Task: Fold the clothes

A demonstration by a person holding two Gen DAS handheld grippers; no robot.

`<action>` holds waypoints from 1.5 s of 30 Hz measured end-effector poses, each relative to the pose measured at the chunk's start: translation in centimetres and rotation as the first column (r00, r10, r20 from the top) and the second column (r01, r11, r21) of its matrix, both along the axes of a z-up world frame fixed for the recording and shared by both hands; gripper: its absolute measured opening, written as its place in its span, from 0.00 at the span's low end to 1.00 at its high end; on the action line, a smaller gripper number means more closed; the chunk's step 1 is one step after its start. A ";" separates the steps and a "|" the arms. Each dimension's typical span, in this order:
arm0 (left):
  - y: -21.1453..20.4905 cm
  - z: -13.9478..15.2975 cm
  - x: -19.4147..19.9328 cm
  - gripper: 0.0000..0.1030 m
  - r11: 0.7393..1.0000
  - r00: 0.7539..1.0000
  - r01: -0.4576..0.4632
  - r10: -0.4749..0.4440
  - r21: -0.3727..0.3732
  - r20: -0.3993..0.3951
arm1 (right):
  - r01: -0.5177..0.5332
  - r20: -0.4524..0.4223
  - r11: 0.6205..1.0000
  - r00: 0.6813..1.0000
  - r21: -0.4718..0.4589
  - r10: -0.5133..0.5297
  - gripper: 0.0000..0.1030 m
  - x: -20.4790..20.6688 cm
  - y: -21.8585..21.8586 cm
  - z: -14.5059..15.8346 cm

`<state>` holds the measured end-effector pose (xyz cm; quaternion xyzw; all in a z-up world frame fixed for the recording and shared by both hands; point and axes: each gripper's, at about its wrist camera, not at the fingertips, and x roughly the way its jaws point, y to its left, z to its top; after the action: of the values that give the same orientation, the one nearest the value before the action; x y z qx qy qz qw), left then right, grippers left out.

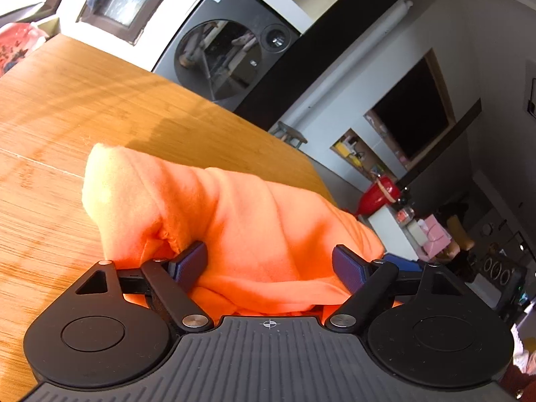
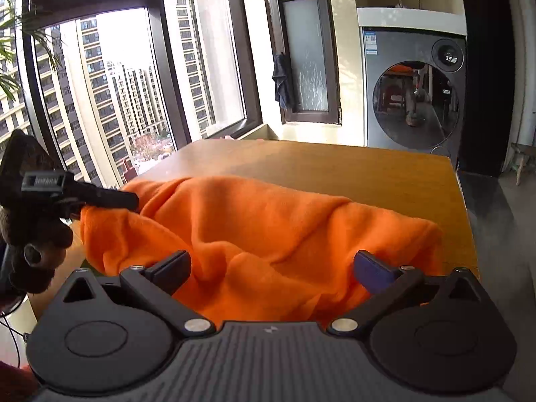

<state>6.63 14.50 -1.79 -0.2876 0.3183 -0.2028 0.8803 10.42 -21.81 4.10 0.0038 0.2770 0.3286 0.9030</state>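
Orange fleece, a bunched garment [image 1: 234,227], fills the left wrist view: it lies on the wooden table [image 1: 83,107] near the table's corner, humped and creased, with a paler inner face turned up at its far end. We see the left gripper [image 1: 269,264] with its jaws spread wide and the cloth lying between the blue pads [image 1: 189,261], which rest against the fabric without pinching it. A washing machine [image 1: 231,57] stands beyond the table. In the right wrist view the same garment [image 2: 261,234] sags across the near table edge [image 2: 335,164], and the right gripper [image 2: 273,269] is likewise spread, cloth heaped between its fingers but not clamped. At far left, the other gripper's fingers [image 2: 107,197] touch the garment's upper corner; we cannot tell there whether they grip it. We judge the step as an early one: taking hold before spreading. The next move calls for closing on an edge or corner, a single layer only, then drawing the fabric flat.
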 end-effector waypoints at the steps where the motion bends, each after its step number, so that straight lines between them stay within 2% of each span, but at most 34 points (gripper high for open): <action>1: 0.0 0.0 0.0 0.84 1.000 1.000 -0.001 0.001 -0.001 -0.002 | 0.005 0.004 0.998 1.000 0.060 -0.006 1.00 0.4 -0.7 1.0; 4: -0.1 0.0 0.1 0.85 1.000 1.000 0.000 0.000 0.009 -0.008 | 0.052 -0.020 0.978 0.999 0.204 -0.049 1.00 2.9 -2.0 1.9; 5: -0.2 0.2 0.1 0.86 1.000 1.000 0.001 -0.001 0.020 -0.006 | 0.074 -0.041 0.976 0.997 0.207 -0.067 1.00 3.9 -2.0 1.3; 7: -0.5 0.8 -0.3 0.86 0.999 1.000 0.003 -0.003 0.051 0.005 | 0.132 -0.105 0.980 0.988 0.147 -0.118 1.00 5.8 -1.3 -0.9; 9: -0.6 2.2 -1.1 0.88 0.998 0.999 0.005 -0.007 0.061 0.040 | 0.196 -0.212 0.980 0.959 0.019 -0.188 1.00 7.6 -0.1 -4.3; 11: -0.7 4.0 -2.2 0.92 0.999 0.994 0.041 -0.044 0.024 0.101 | 0.190 -0.152 0.982 0.970 -0.006 -0.188 1.00 6.7 0.3 -5.2; 13: -1.2 5.3 -3.0 0.93 0.995 0.982 0.101 -0.098 -0.012 0.160 | 0.187 -0.169 0.982 0.968 -0.008 -0.186 1.00 6.5 0.4 -5.1; 16: -3.0 4.9 -2.9 0.93 0.987 0.978 0.156 -0.159 0.029 0.132 | 0.188 -0.182 0.982 0.966 0.002 -0.184 1.00 6.5 0.2 -5.0; 17: -3.6 3.8 -2.5 0.93 0.986 0.984 0.153 -0.158 0.065 0.080 | 0.188 -0.182 0.982 0.966 -0.001 -0.185 1.00 6.4 0.2 -4.9; 19: -4.2 1.6 -1.8 0.92 0.983 0.990 0.140 -0.138 0.121 -0.025 | 0.182 -0.177 0.983 0.967 -0.012 -0.181 1.00 5.9 0.3 -4.8; 20: -4.1 0.4 -1.7 0.88 0.982 0.990 0.133 -0.126 0.133 -0.059 | 0.179 -0.174 0.984 0.968 -0.018 -0.179 1.00 5.7 0.3 -4.8; 24: -2.9 0.3 -1.9 0.87 0.984 0.995 0.102 -0.097 0.145 -0.037 | 0.174 -0.164 0.983 0.970 -0.054 -0.180 1.00 5.1 1.3 -4.7; 31: 0.3 0.8 1.2 0.87 0.960 0.999 -0.019 0.028 0.279 -0.028 | 0.126 -0.172 0.988 0.975 -0.094 -0.141 1.00 4.7 5.9 -4.4; 35: 2.0 2.3 2.8 0.87 0.946 0.992 -0.108 0.123 0.304 -0.030 | 0.024 -0.221 0.997 0.975 -0.068 -0.038 1.00 4.6 8.3 -3.2; 37: 2.1 4.0 1.9 0.90 0.944 0.993 -0.116 0.114 0.310 0.024 | -0.033 -0.214 0.999 0.976 -0.030 0.025 1.00 4.4 7.9 -1.7; 39: 1.9 5.7 0.4 0.92 0.956 0.994 -0.096 0.077 0.276 0.078 | -0.033 -0.141 0.999 0.989 -0.006 0.032 1.00 3.8 6.2 0.0; 42: 1.1 6.4 -1.1 0.93 0.988 0.995 -0.011 -0.005 0.153 0.103 | 0.074 -0.041 0.997 0.996 -0.034 -0.076 1.00 4.7 3.9 1.4; 45: -0.7 4.6 -1.0 0.93 0.995 0.995 0.083 -0.085 0.047 0.048 | 0.127 0.008 0.976 0.992 -0.179 -0.128 1.00 5.3 4.2 -0.7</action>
<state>5.68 13.85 2.79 -0.2490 0.3127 -0.2395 0.8848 15.68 -17.65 3.39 -0.0591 0.3059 0.2439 0.9184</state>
